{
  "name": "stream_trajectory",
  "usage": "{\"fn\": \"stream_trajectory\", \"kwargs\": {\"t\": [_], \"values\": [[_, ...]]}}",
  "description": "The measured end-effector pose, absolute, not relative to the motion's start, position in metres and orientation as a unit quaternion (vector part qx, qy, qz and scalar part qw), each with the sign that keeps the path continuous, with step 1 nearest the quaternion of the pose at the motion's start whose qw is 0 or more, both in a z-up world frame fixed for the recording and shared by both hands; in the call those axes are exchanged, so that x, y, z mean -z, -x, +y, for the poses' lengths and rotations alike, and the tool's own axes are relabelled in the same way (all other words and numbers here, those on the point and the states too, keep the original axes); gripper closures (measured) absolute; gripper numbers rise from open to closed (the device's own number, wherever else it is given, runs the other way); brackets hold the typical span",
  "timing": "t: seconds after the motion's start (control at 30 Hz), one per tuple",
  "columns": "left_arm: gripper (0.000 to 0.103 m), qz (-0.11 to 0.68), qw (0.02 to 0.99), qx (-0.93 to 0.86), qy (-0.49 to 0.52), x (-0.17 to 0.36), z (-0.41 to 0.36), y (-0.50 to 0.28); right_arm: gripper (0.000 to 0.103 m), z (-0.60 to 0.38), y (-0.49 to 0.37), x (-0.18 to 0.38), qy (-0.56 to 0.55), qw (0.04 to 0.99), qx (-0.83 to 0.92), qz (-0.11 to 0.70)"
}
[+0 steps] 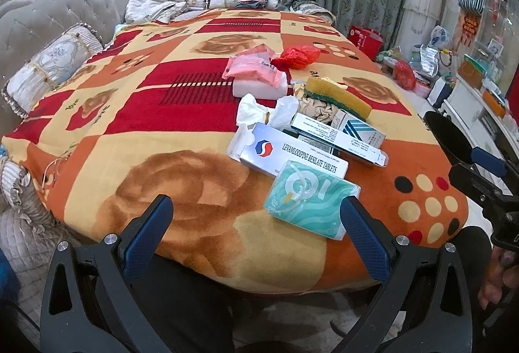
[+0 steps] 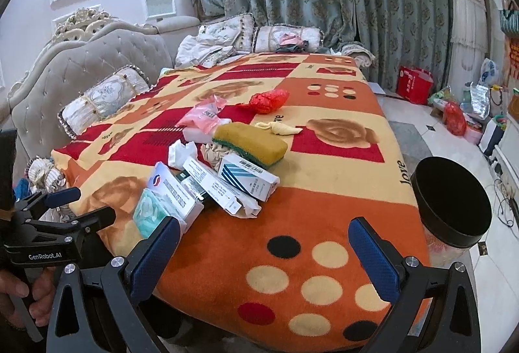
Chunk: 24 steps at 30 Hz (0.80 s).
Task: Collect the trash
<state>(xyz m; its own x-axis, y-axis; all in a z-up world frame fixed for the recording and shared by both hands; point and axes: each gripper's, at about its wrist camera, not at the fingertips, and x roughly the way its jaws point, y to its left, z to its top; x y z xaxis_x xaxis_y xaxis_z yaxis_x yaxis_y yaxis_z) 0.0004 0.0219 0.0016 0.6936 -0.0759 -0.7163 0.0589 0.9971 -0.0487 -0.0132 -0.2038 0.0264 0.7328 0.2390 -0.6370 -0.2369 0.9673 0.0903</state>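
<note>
The trash lies in a loose heap on the patterned blanket (image 1: 181,113), toward its near right part. Nearest the edge is a teal tissue pack (image 1: 311,202), lying partly over a white tablet box (image 1: 293,155) printed with blue lettering; behind these are a long white carton (image 1: 339,139) and a smaller box with blue stripes (image 2: 248,179), all overlapping. Crumpled white tissue (image 1: 259,111) sits just behind the tablet box, and a yellow sponge with a green underside (image 2: 249,143) rests on a wad of beige paper beside it. Further back are a white block (image 1: 259,87) with a pink plastic bag (image 1: 251,64) on top, a crumpled red bag (image 1: 300,56), and — off to the right — a pale yellow scrap (image 2: 280,127). A black-lidded jar (image 2: 452,202) stands at the blanket's right edge, well apart from the heap. The left gripper (image 1: 256,225) hovers at the near edge with its blue-padded jaws spread wide, holding nothing, its right finger just beside the tissue pack. The right gripper (image 2: 264,257) is likewise spread wide and empty over the orange dotted corner — a hand (image 2: 19,291) grips the left tool's handle at the picture's edge.
</note>
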Motion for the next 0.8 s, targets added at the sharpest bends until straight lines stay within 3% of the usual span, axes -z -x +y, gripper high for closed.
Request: {"fn": "stream_trajectory", "kwargs": {"t": [0.8], "values": [[0.001,0.396,0.917,0.043,0.008,0.0028,0.0168,0.0033,0.0,-0.1986,0.0219,-0.0256,0.001,0.931,-0.131,0.341]]}}
